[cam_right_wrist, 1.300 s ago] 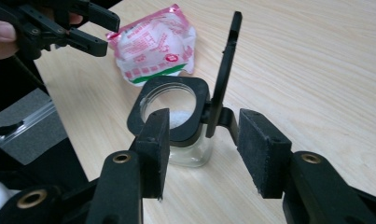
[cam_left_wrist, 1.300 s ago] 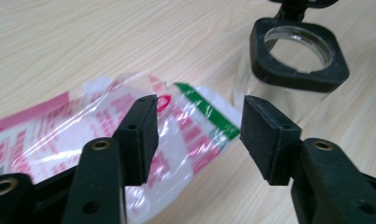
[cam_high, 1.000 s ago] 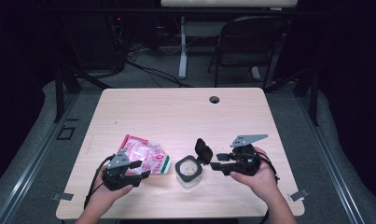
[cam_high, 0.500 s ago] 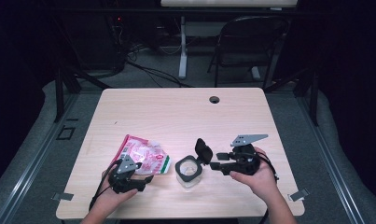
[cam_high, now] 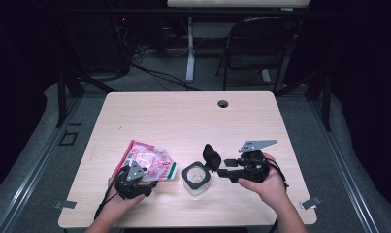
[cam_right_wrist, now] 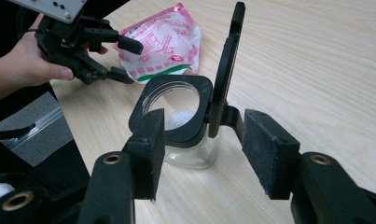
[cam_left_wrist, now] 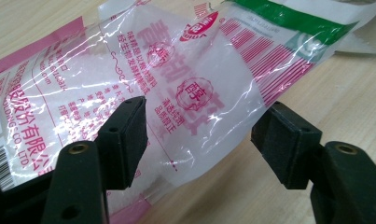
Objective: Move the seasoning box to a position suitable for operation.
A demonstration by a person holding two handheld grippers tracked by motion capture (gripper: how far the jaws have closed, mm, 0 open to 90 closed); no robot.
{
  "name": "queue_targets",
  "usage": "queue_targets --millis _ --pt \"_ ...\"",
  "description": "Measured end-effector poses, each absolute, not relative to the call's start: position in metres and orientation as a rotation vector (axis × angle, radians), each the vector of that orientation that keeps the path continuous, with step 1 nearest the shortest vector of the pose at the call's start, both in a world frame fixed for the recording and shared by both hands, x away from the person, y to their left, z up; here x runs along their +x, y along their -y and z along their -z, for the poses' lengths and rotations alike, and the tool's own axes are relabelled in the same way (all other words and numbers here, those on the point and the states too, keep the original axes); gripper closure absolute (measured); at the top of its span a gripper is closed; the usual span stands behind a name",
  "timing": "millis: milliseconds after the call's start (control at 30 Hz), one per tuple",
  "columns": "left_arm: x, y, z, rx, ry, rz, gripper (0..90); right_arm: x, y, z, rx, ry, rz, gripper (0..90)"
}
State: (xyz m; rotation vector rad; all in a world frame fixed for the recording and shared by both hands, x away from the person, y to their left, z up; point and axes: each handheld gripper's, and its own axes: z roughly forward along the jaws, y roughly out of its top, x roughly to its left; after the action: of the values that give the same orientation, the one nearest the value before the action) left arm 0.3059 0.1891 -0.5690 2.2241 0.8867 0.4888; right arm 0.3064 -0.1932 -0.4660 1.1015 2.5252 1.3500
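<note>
The table (cam_high: pixel 183 116) is mostly bare wood; everything sits along its near edge, close to the person. The far half lies open right up to the cable hole (cam_high: pixel 223 103) near the back edge.

The bag (cam_high: pixel 147 164), clear plastic with pink print and a green strip, lies flat at the near left, well in from the left edge. The left gripper (cam_high: pixel 135 182) is low at the bag's near end. In the left gripper view its 2 jaws stand wide apart with the bag (cam_left_wrist: pixel 185 93) lying between and beyond them; neither pad is pressed on the plastic, so it holds nothing. Bare wood shows to the right of the bag there.

The jar (cam_high: pixel 197 178) stands upright just right of the bag, a narrow strip of wood between them. Its black lid (cam_high: pixel 211 156) is flipped up on a hinge, leaning to the right side. In the right gripper view the jar (cam_right_wrist: pixel 188 144) has some white grains in the bottom, and the lid (cam_right_wrist: pixel 225 70) rises edge-on.

The right gripper (cam_high: pixel 223 171) is level with the jar, just right of it, the hand (cam_high: pixel 266 184) behind. Its jaws are spread wide on either side of the jar's hinge side, gripping nothing; I cannot tell whether the left pad touches the rim. From the right hand to the table's right edge the wood is free.
</note>
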Motion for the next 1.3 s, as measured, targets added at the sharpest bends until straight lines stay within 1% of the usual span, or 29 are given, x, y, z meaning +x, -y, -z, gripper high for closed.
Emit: queue_targets --millis 267,467,600,667,867,1033,1200,1300 --pt "0.314 -0.18 0.571 2.247 -0.872 -0.498 39.5 0.307 0.194 0.466 1.119 -2.506 -1.368 49.6" --pt "0.321 -0.177 0.575 2.247 -0.895 -0.511 42.8 0.307 0.196 0.466 1.116 -2.507 -1.368 49.6" --pt "0.322 -0.179 0.579 2.236 -0.909 -0.532 49.2 0.307 0.196 0.466 1.121 -2.504 -1.374 49.6" --pt "0.323 -0.181 0.58 2.229 -0.923 -0.519 52.1 0.307 0.196 0.466 1.124 -2.502 -1.373 49.6" --pt "0.326 -0.184 0.58 2.214 -0.947 -0.507 56.9 0.308 0.196 0.466 1.122 -2.503 -1.366 49.6" --pt "0.329 -0.184 0.579 2.219 -0.959 -0.509 63.5 0.308 0.196 0.466 1.126 -2.499 -1.369 49.6" --pt "0.331 -0.184 0.578 2.214 -0.979 -0.494 65.9 0.308 0.197 0.467 1.136 -2.495 -1.375 49.6" --pt "0.332 -0.184 0.578 2.216 -0.988 -0.499 70.2 0.309 0.197 0.469 1.145 -2.498 -1.376 49.5"
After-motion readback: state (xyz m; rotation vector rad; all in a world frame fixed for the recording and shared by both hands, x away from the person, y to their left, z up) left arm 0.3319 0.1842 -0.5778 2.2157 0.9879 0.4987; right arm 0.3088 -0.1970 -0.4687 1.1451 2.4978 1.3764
